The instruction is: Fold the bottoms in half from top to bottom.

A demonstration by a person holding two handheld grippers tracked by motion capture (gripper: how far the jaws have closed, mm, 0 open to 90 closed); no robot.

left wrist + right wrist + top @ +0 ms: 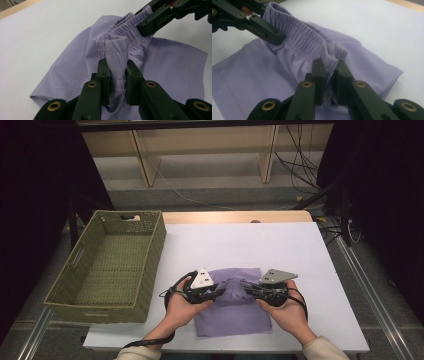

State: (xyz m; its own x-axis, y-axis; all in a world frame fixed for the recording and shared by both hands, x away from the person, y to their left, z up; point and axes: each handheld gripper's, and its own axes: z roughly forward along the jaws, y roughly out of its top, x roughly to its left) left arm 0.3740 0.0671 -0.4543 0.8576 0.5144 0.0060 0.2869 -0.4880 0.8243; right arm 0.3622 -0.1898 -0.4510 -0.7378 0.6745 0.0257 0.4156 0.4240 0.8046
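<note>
Two-handed lift of a lilac garment [235, 307] by its gathered elastic waistband [125, 35]. The left claw [117, 80] is clamped on a folded stretch of the band, cloth pinched flat between its pads; the right claw [329, 75] is likewise clamped on a bunched section of the same band, so the band arches between the two claws, raised off the white table [280, 245], while the rest of the garment lies spread below and behind both claws. In the high view the left claw [212, 293] and the right claw [250, 292] point toward each other, close together, with the woven basket [107, 265] well off to the outer side of the left claw. To do this step well, judged from the grips: keep both pinches firm and deep, since elastic tends to slide out of shallow holds; draw the claws apart evenly until the band is taut, not stretched; raise both at one height so the cloth hangs square; avoid twisting either wrist, which would likely roll the band and spoil a later fold or placement.
</note>
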